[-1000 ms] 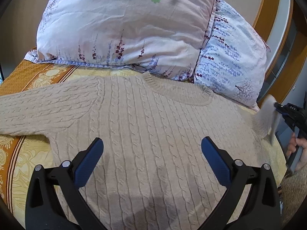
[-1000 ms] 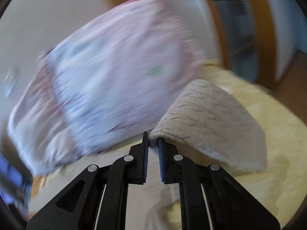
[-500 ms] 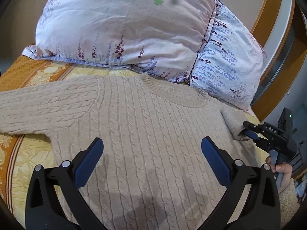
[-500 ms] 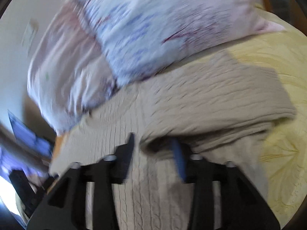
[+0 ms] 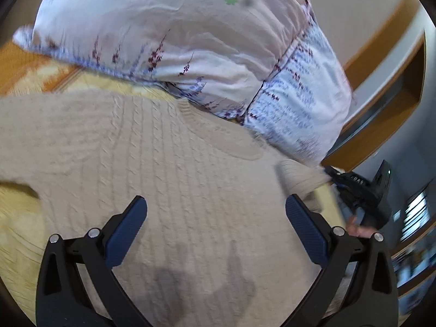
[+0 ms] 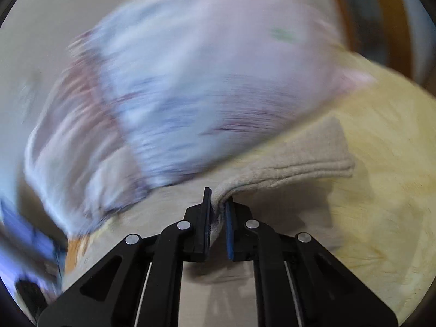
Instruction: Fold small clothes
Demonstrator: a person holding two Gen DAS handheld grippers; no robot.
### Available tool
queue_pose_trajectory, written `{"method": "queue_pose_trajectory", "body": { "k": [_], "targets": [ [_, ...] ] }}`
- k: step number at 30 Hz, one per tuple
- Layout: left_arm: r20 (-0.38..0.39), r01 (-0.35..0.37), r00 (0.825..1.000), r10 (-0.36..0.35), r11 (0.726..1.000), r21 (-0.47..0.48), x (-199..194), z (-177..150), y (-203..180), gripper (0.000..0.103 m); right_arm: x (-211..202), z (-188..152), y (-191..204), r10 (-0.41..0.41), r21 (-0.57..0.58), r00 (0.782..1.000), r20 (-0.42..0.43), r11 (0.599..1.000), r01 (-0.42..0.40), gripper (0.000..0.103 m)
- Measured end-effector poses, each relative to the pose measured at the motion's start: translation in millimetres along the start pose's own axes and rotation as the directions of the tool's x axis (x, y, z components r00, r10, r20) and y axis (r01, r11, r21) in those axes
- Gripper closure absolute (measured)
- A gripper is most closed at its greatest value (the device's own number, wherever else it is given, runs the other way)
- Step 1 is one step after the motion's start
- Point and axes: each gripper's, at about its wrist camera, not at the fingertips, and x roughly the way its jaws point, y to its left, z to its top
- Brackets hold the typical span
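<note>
Left wrist view: left hand-held gripper (image 5: 215, 218) spread wide, holding nothing, poised over the body of the beige cable-knit sweater (image 5: 163, 169), which lies flat on the yellow patterned bedspread (image 5: 54, 79). Two floral pillows (image 5: 177, 41) sit just beyond the sweater's collar. Right wrist view, heavily blurred: right hand-held gripper (image 6: 217, 218) nearly closed, pinching the sweater's sleeve cuff (image 6: 294, 163), with the sleeve lifted off the bedspread at the pinch.

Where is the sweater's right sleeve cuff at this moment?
In the right wrist view, the cuff lies centre-right on the yellow bedspread, below the pillows, pinched by the right tool.
</note>
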Motion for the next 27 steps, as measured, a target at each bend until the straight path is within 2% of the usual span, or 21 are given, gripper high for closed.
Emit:
{"method": "queue_pose_trajectory", "body": {
  "k": [2,3,4,5,6,9,11,13,15,18,19,21,22,23,24,27],
  "targets": [
    [-0.014,0.047,0.999,-0.048,0.997,-0.064,5.7,-1.2,3.4,0.002,13.3,-14.7,50.2,0.102,-0.125,0.99,-0.095,0.986,-0.113,0.093],
    [-0.016,0.062,0.998,-0.063,0.994,-0.086,7.9,-2.4,4.5,0.002,20.7,-23.9,68.6,0.128,-0.171,0.979,-0.156,0.973,-0.154,0.091],
    [-0.022,0.076,0.997,-0.079,0.991,-0.113,11.6,-1.8,5.6,0.003,32.5,-38.5,89.0,0.15,-0.221,0.96,-0.237,0.954,-0.204,0.081],
    [-0.029,0.081,0.996,-0.085,0.989,-0.127,14.2,-1.5,6.1,0.004,41.7,-53.6,102.9,0.157,-0.256,0.941,-0.3,0.937,-0.238,0.067],
    [-0.036,0.083,0.995,-0.089,0.987,-0.139,16.7,-1.4,6.1,0.005,45.0,-61.6,107.8,0.153,-0.271,0.934,-0.322,0.931,-0.245,0.058],
    [-0.065,0.078,0.994,-0.091,0.982,-0.173,24.8,-2.1,7.5,0.012,45.5,-76.3,99.3,0.166,-0.227,0.924,-0.345,0.94,-0.254,0.058],
    [-0.093,0.075,0.991,-0.096,0.977,-0.201,33.0,-1.7,9.3,0.019,39.8,-70.7,68.7,0.197,-0.08,0.921,-0.336,0.968,-0.236,0.058],
    [-0.129,0.066,0.987,-0.098,0.969,-0.237,43.6,-0.3,9.8,0.027,30.1,-62.9,26.3,0.227,0.108,0.926,-0.302,0.973,-0.204,0.058],
    [-0.147,0.07,0.983,-0.111,0.963,-0.259,52.2,2.2,9.4,0.035,22.7,-60.0,-13.5,0.223,0.267,0.941,-0.254,0.951,-0.153,0.058],
    [-0.168,0.051,0.981,-0.1,0.96,-0.274,68.9,8.9,3.9,0.047,9.4,-56.0,-73.3,0.161,0.459,0.971,-0.174,0.886,-0.064,0.058],
    [-0.17,0.052,0.98,-0.102,0.96,-0.274,74.0,11.0,2.2,0.05,7.6,-56.8,-84.8,0.149,0.492,0.976,-0.158,0.869,-0.053,0.058],
    [-0.174,0.03,0.982,-0.079,0.963,-0.268,85.8,15.3,-0.4,0.064,4.4,-56.0,-102.9,0.127,0.543,0.984,-0.125,0.839,-0.039,0.058],
    [-0.176,0.021,0.982,-0.072,0.962,-0.272,90.2,16.5,-0.2,0.067,4.1,-54.7,-112.3,0.112,0.565,0.988,-0.106,0.825,-0.033,0.058],
    [-0.179,0.02,0.981,-0.073,0.961,-0.277,94.9,17.4,0.5,0.076,3.1,-53.9,-118.1,0.108,0.578,0.99,-0.089,0.815,-0.037,0.061],
    [-0.182,0.021,0.98,-0.075,0.959,-0.281,99.6,18.4,1.0,0.086,3.1,-52.8,-121.1,0.105,0.583,0.991,-0.078,0.812,-0.04,0.063],
    [-0.177,-0.004,0.983,-0.041,0.969,-0.247,107.7,23.2,0.3,0.103,2.9,-49.8,-121.3,0.077,0.573,0.995,-0.057,0.819,-0.03,0.067]
  ]
}}
